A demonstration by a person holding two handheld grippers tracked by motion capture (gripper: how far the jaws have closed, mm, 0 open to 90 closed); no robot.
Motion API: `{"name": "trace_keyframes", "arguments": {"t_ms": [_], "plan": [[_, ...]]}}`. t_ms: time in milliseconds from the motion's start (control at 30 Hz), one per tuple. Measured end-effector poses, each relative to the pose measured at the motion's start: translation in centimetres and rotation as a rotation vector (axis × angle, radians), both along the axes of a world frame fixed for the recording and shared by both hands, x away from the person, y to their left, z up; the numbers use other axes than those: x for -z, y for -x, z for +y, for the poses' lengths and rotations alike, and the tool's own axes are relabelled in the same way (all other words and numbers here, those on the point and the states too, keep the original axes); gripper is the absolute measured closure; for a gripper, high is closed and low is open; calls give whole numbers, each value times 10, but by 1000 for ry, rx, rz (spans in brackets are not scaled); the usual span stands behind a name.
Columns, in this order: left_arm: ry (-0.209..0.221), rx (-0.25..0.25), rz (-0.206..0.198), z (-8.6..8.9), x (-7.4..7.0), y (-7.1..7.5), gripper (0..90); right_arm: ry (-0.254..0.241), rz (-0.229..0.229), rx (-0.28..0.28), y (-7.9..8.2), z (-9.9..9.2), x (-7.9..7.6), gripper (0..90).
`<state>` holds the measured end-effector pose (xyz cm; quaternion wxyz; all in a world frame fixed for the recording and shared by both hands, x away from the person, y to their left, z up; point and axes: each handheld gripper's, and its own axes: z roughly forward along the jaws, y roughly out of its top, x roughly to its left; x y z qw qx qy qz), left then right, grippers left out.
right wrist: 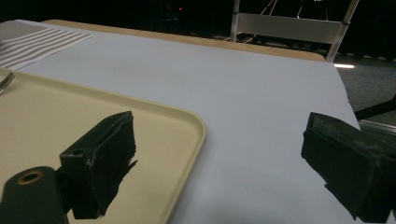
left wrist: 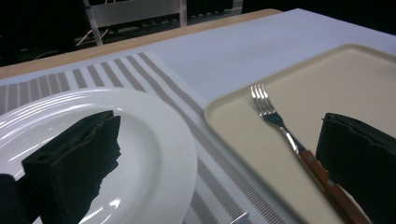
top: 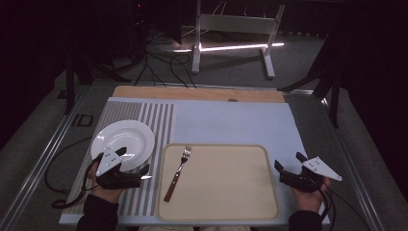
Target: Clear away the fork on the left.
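Left tongs (top: 133, 161) are standing wide open with nothing between the jaws, sitting at lower left of the high view over the near rim of the round white ceramic plate (top: 126, 136). The wooden-handled steel fork (top: 178, 172) is lying on the left part of the beige rectangular plastic tray (top: 226, 185), tines toward the top of the frame, handle toward the bottom, just right of the tongs. In the left gripper view the plate (left wrist: 154, 140) is sitting behind the left jaw and the fork (left wrist: 285, 133) is running under the right jaw. Judging the step as a pick of either piece: for the fork, best to centre the jaws across the handle, come down low and square, and close slowly so it is not skidding on the tray; for the plate, pinch the rim and keep it level. Left hand (top: 103, 192) is entering from the bottom edge, gripper pointing rightward and roughly level. Right tongs (top: 287, 161) are also gaping open and empty, resting at lower right beside the tray's right edge on the pale blue mat (top: 231, 122) covering the counter, pointed left.
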<state>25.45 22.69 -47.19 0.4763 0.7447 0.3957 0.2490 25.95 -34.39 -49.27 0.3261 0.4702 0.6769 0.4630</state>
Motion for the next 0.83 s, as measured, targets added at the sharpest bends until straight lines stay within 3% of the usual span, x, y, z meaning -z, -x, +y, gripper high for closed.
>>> {"name": "trace_keyframes", "arguments": {"t_ms": [433,833], "plan": [[-4,-19,-43,21,11,19,0,-25,-3,-2,-1,-2,2,96],[12,-63,-60,29,12,17,0,-5,10,5,-2,-2,5,95]]}}
